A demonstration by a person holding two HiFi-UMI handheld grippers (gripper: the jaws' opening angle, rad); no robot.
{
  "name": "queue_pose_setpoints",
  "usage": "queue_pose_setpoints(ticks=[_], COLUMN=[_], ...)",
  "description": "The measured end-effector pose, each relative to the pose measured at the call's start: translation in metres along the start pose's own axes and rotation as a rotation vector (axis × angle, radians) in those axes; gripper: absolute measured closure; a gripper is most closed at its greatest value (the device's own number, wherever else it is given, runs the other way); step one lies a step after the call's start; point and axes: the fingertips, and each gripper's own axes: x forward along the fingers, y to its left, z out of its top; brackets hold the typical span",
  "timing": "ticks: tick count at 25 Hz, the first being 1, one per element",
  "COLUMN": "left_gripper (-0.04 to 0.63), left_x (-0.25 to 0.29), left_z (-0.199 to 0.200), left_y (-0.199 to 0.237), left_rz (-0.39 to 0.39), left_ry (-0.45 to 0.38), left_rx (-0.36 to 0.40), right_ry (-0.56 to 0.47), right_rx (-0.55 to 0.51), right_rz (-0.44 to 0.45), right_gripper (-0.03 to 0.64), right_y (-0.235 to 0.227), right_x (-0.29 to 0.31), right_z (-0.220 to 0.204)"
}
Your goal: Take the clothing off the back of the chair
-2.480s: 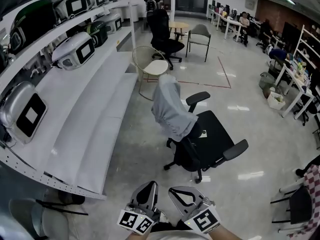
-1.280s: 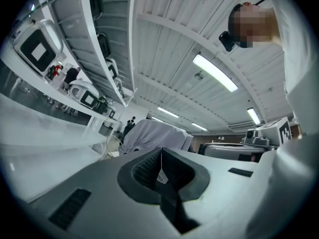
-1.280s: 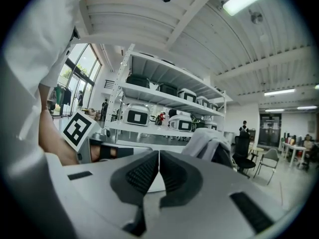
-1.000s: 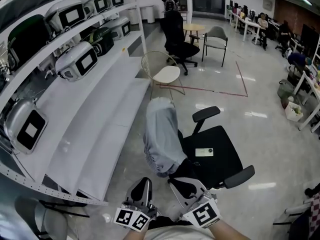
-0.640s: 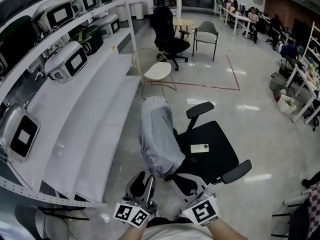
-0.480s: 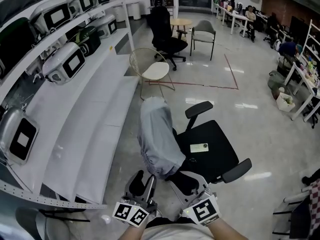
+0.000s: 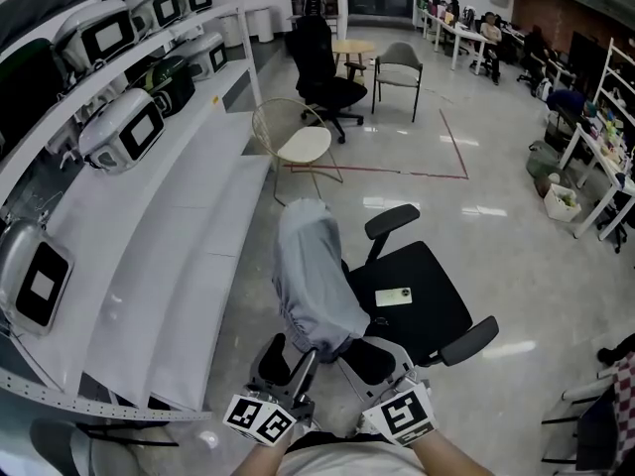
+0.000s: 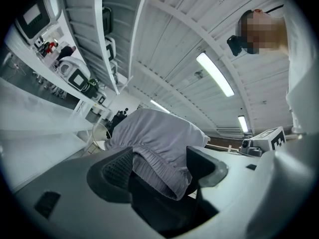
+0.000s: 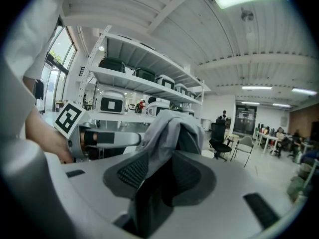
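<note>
At the back of the black office chair point(image 7: 427, 310), low in my head view, I had both tools up close to the grey clothing point(image 7: 316, 276). The clothing lay draped right over the backrest, top down to the hem, covering it. The seat pointed away from me, twd the right.

Left tool point(image 7: 288, 362): its jaws had just been opening and stood wide. In the left gripper view the ribbed hem of the clothing hung btwn them, pads not pressing on it.

Right tool point(image 7: 380, 360): same story. Its jaws had just been opening and stood wide apart, w/ a fold of the grey cloth running down btwn them, no squeeze.

The two tools sat side by side under the hem, left one at the cloth's lower edge, right one just beside it by the dark foot of the backrest.

On the seat lay a small pale flat item point(image 7: 394, 297), can't say what. Both armrests stuck out clear of the cloth.

To the left ran the white shelf rack point(image 7: 149, 266), carrying white machines point(image 7: 119, 132) w/ dark screens on its upper levels. Beyond the office chair stood a wire chair point(image 7: 298, 145) w/ a white seat, on the glossy floor point(image 7: 496, 256).
</note>
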Motion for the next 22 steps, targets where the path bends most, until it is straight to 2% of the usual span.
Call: queue_pose_setpoints(ticks=[5,13,18,19,22], left_gripper=[0.264,0.264,0.267,0.281,0.412], left_x=[0.007,0.025,0.029,0.029,0.027], left_z=[0.000,-0.002,-0.007,-0.006,-0.002], left_y=[0.010,0.007,0.011,0.012,0.009], left_rz=[-0.023,-0.129,-0.134,-0.135,-0.169], left_ry=[0.012,0.044,0.071,0.069,0.046], left_rx=[-0.026,-0.090,-0.103,-0.103,-0.106], right_ry=[0.016,-0.035,-0.039,-0.046,-0.052], right_rx=[0.032,0.049,0.034,0.028,0.019], right_rz=[0.019,0.025,0.014,0.010,0.003], right_gripper=[0.472,0.476,0.545,0.558,0.578], right_y=[0.003,0.007,0.005,0.004,0.004], right_x=[0.007,0.020,0.027,0.028,0.028], right_z=[-0.005,0.007,0.011,0.013,0.014])
